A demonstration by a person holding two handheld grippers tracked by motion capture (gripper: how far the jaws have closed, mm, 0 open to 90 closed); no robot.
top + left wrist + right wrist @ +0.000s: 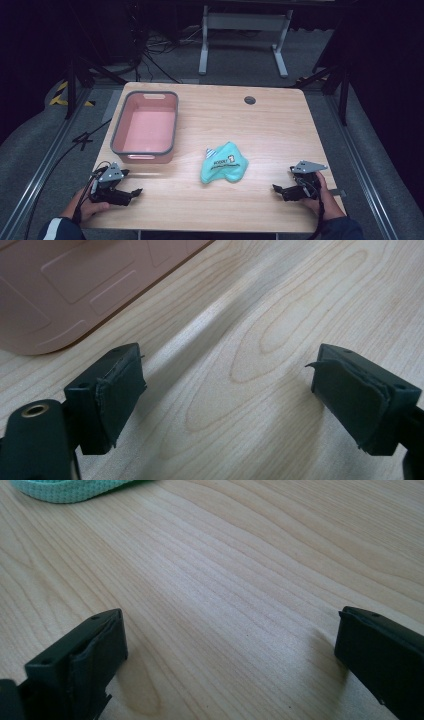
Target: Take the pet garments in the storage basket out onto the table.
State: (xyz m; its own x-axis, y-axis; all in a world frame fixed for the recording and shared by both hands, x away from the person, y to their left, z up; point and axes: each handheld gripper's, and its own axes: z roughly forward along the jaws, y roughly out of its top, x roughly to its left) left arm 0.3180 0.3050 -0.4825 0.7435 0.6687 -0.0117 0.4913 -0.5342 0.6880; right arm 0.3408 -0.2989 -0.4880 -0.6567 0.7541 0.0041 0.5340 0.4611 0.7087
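Observation:
A crumpled teal cloth point(224, 163) with a small printed label lies on the wooden table point(270, 125), a little right of centre; its edge point(70, 490) shows at the top left of the right gripper view. A pink tub with a grey rim point(145, 128) stands at the left of the table, and its pink wall point(75, 285) fills the top left of the left gripper view. My left gripper point(134, 192) rests near the front left corner, open, jaws wide apart over bare wood point(227, 390). My right gripper point(276, 189) sits near the front right, open and holding nothing point(230, 650).
A round grommet hole point(250, 100) sits near the table's far edge. Beyond the table stand a white desk frame point(245, 35), cables on the grey floor, and dark stands at both sides. Bare wood lies between the two grippers.

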